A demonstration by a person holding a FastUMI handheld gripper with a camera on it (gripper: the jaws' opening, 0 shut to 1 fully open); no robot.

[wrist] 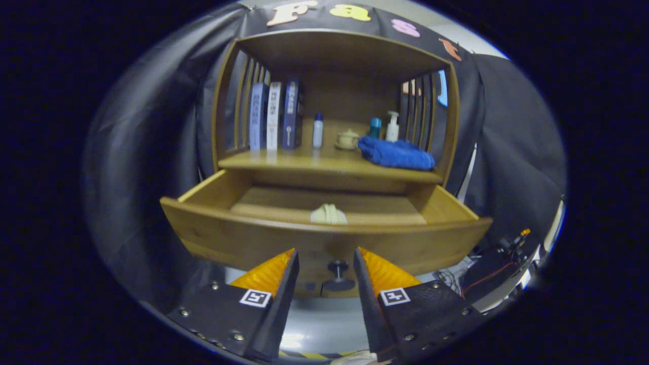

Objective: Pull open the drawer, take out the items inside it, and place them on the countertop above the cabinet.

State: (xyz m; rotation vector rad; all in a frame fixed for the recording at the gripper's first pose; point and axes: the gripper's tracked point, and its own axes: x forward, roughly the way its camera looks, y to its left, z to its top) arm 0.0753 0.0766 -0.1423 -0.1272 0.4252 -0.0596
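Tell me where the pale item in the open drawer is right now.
In the gripper view, the pale rolled item lies in the open drawer, just behind its front panel, above the knob between the open gripper fingers.

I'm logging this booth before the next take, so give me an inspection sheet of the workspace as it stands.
Surface: countertop above the drawer, wooden, partly occupied.
Job's things: drawer pulled open; pale rolled item inside near its front.
Clutter: books, small bottle, pale pot, teal container, pump bottle, blue towel.
Grippers: gripper open, drawer knob between its fingers, untouched.
Cables: loose wires beside the cabinet.
Surroundings: black cloth wall.
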